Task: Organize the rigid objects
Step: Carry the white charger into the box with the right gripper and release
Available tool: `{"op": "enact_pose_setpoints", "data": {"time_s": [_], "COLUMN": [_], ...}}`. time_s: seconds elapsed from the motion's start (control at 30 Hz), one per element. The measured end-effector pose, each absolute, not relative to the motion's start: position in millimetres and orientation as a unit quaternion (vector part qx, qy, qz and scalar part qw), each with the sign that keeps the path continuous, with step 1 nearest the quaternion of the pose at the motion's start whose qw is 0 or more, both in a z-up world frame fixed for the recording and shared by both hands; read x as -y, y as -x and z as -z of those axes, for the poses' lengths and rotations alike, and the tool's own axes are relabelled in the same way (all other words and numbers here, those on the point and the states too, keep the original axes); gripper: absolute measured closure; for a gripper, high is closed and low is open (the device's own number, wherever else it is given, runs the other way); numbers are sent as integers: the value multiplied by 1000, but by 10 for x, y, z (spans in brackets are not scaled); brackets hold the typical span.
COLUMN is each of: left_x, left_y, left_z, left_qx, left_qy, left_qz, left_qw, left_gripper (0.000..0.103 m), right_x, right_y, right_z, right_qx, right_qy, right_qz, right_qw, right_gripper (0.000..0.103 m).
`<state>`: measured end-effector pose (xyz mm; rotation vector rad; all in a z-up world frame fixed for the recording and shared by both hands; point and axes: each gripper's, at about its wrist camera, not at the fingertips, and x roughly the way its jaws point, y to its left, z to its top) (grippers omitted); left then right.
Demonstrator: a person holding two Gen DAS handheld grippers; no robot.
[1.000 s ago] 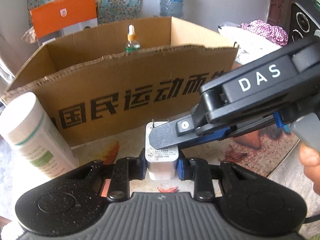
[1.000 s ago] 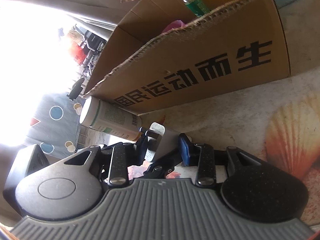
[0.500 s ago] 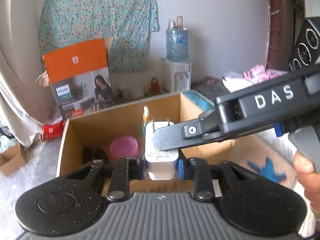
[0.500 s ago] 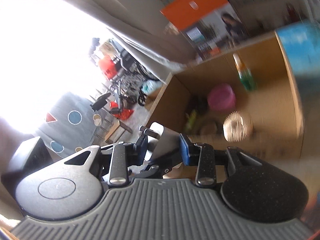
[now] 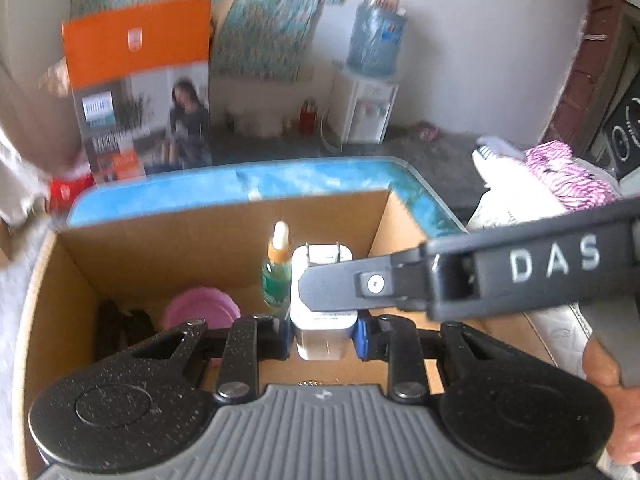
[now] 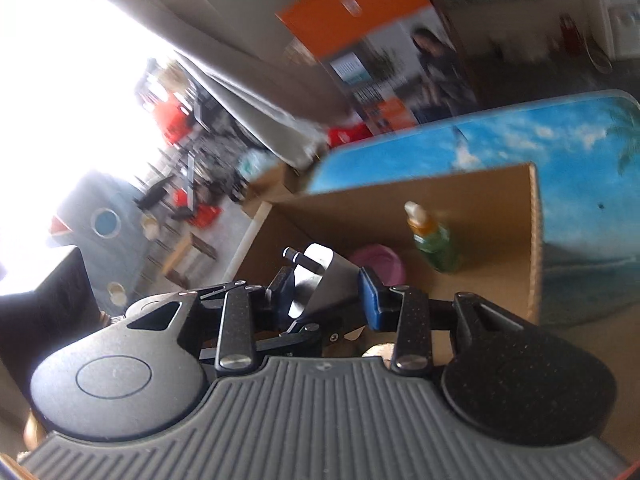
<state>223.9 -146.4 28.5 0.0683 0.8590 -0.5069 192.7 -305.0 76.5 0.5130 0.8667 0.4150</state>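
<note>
Between the blue pads of the left gripper (image 5: 323,334) stands the white charger (image 5: 322,300), prongs up, clamped firmly. Across its front the right gripper (image 6: 329,295) is also closed on it. Beyond, below them, is the open cardboard box (image 5: 224,240), holding a dropper bottle (image 5: 277,270) and a pink bowl (image 5: 202,310).

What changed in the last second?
Both grippers carried the white charger from the table in front of the cardboard box up over its opening. Grip unchanged: left gripper and right gripper both remain clamped. Dropper bottle and pink bowl stayed put.
</note>
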Motion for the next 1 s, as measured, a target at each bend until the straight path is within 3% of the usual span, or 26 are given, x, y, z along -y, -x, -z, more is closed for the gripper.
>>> {"op": "enact_pose_setpoints", "data": {"time_s": [0.4, 0.6, 0.77, 1.0], "left_x": [1564, 1613, 1611, 1587], "left_y": [-2552, -2564, -2540, -2342], "left_z": [157, 156, 142, -74], "left_qx": [-478, -487, -484, -443], "left_qy": [-4, -8, -7, -19], "left_qz": [227, 231, 233, 230], "left_qw": [848, 842, 843, 867], "left_gripper": [74, 61, 55, 30], "right_x": [2872, 2877, 2859, 2951], "right_y": [-2414, -2494, -2477, -2272], "right_z": [-286, -190, -189, -416], "right_qx": [-491, -496, -492, -449], "right_qy": [-134, -126, -124, -140], "right_qz": [-180, -183, -180, -176], "right_qw": [842, 840, 843, 865], "right_gripper": [67, 68, 68, 67]}}
